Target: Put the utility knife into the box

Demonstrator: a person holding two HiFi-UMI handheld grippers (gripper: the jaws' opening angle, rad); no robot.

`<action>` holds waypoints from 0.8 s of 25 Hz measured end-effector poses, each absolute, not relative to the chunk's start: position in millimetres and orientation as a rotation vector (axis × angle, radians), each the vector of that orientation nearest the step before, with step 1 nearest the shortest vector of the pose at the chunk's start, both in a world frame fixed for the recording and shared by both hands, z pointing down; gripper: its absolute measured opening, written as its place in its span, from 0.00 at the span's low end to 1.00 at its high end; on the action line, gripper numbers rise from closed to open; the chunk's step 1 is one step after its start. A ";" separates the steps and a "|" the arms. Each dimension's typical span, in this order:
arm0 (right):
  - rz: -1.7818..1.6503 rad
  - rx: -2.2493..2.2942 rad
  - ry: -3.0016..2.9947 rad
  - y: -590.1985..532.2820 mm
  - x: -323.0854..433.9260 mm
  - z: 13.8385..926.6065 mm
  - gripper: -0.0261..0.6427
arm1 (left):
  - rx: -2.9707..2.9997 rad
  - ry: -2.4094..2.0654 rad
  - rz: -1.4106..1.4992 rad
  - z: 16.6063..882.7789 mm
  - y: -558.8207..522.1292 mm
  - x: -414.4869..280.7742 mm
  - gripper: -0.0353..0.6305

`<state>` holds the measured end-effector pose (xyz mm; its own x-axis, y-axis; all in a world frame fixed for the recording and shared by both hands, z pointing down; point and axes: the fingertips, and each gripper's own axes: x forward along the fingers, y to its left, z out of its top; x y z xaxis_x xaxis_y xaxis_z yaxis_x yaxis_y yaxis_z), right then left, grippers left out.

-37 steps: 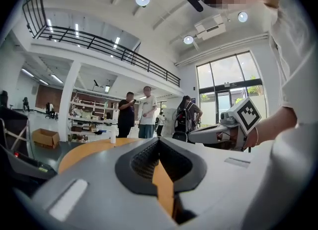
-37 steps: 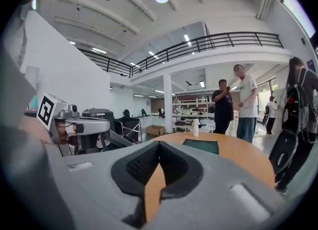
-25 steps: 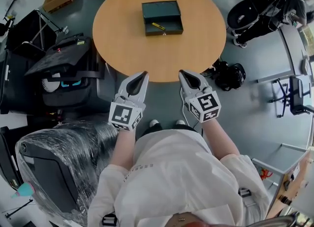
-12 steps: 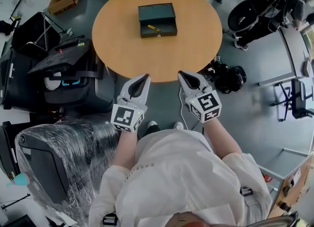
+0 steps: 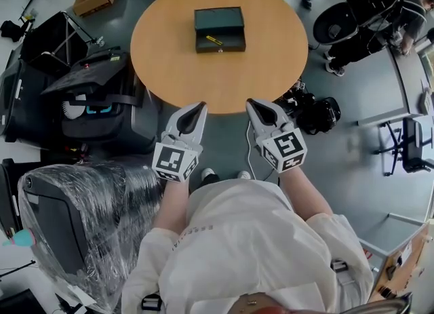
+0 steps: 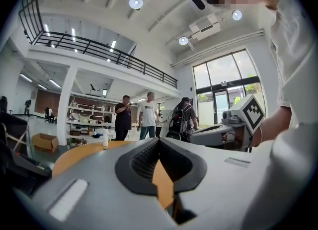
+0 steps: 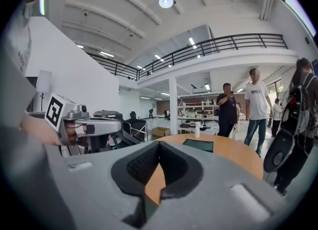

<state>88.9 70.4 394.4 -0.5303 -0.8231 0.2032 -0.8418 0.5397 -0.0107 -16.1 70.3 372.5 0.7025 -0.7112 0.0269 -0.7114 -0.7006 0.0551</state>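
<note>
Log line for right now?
left claw: shut, empty | right claw: shut, empty | utility knife: inside open box | table: beyond both claws

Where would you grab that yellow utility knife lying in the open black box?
Grip the utility knife around the middle of its slim body, pinching across its narrow width and coming straight down from above. It lies flat and slantwise in the open box, whose walls would likely block a sideways approach. Which end holds the blade is too small to tell.

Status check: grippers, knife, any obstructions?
Left gripper shut, empty; right gripper shut, empty. Utility knife lies in open box on table. Nothing in the way.
</note>
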 end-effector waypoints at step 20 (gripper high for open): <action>0.148 1.429 -2.591 76.6 93.6 394.1 0.03 | 2.839 -1.192 -0.002 373.0 74.4 -14.7 0.08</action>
<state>93.6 76.6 394.1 -0.5224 -0.8280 0.2037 -0.8458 0.5336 -0.0003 -14.7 74.4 373.0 0.7006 -0.7131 0.0231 -0.7131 -0.6987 0.0586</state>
